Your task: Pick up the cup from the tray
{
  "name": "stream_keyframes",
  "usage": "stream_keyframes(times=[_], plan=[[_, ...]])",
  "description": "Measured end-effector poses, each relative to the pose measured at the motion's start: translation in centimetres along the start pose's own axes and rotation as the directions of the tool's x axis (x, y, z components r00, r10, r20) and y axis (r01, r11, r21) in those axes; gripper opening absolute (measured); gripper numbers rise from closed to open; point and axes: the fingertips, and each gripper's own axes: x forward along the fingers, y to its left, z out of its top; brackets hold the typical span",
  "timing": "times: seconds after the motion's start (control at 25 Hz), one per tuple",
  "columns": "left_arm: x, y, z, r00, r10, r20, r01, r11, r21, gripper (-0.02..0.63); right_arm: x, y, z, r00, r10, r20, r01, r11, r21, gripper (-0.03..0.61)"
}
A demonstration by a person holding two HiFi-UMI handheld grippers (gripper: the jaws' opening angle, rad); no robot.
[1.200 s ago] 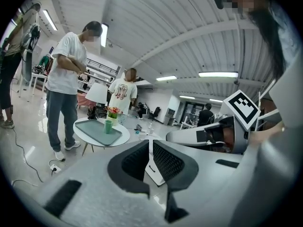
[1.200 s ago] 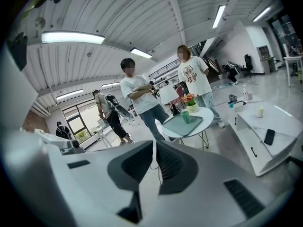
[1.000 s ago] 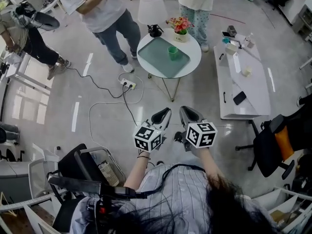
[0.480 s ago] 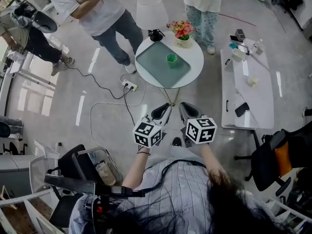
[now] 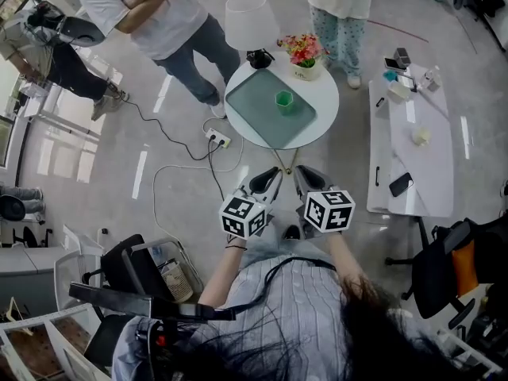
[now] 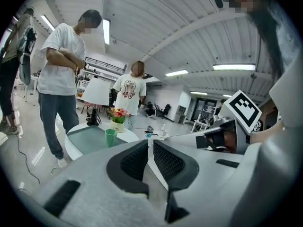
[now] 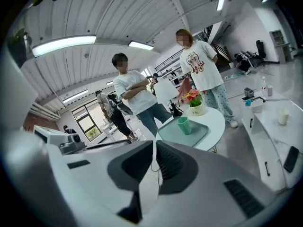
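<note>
A green cup (image 5: 283, 99) stands upright on a grey-green tray (image 5: 258, 101) on a round white table (image 5: 324, 95). In the head view both grippers are held side by side short of the table, over the floor. My left gripper (image 5: 268, 179) is shut with nothing between its jaws, and so is my right gripper (image 5: 306, 178). The left gripper view shows the cup (image 6: 111, 137) on the tray (image 6: 87, 140), far beyond the left gripper (image 6: 150, 143) and to its left. From the right gripper (image 7: 154, 144) the cup (image 7: 183, 125) stands ahead, slightly right.
A white lamp (image 5: 248, 18) and a flower pot (image 5: 300, 54) share the round table. Two people stand behind it, a third at far left. A power strip (image 5: 216, 139) with cables lies on the floor. A long white table (image 5: 413, 145) is right, a chair (image 5: 135, 268) lower left.
Both grippers and the head view have moved forward toward the round table, which now lies closer to the jaws. Both grippers stay shut and empty.
</note>
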Motion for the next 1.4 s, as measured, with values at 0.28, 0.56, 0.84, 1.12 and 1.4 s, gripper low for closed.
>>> stream_keyframes(times=[0.28, 0.56, 0.84, 1.12, 1.4], plan=[[2.7, 2.8, 0.7, 1.000, -0.009, -0.011, 0.008, 1.000, -0.012, 0.018, 2.4, -1.7, 1.3, 1.000, -0.022, -0.002, 0.022, 1.000, 0.013, 0.043], [6.8, 7.2, 2.0, 0.998, -0.051, -0.045, 0.050, 0.998, -0.024, 0.047, 6.7, -3.8, 4.0, 0.998, -0.065, -0.008, 0.065, 0.998, 0.014, 0.043], [10.7, 10.9, 3.0, 0.989, -0.108, -0.102, 0.106, 0.994, -0.020, 0.105, 10.4, -6.2, 6.7, 0.993, -0.120, -0.002, 0.120, 0.991, 0.060, 0.043], [14.0, 15.2, 1.6, 0.977, -0.127, -0.171, 0.122, 0.992, -0.041, 0.153, 13.3, -8.0, 7.7, 0.987, -0.161, -0.024, 0.162, 0.983, 0.084, 0.043], [17.3, 18.0, -2.0, 0.945, -0.154, -0.288, 0.154, 0.988, -0.022, 0.209, 14.7, -9.7, 7.8, 0.977, -0.206, -0.049, 0.210, 0.970, 0.124, 0.043]])
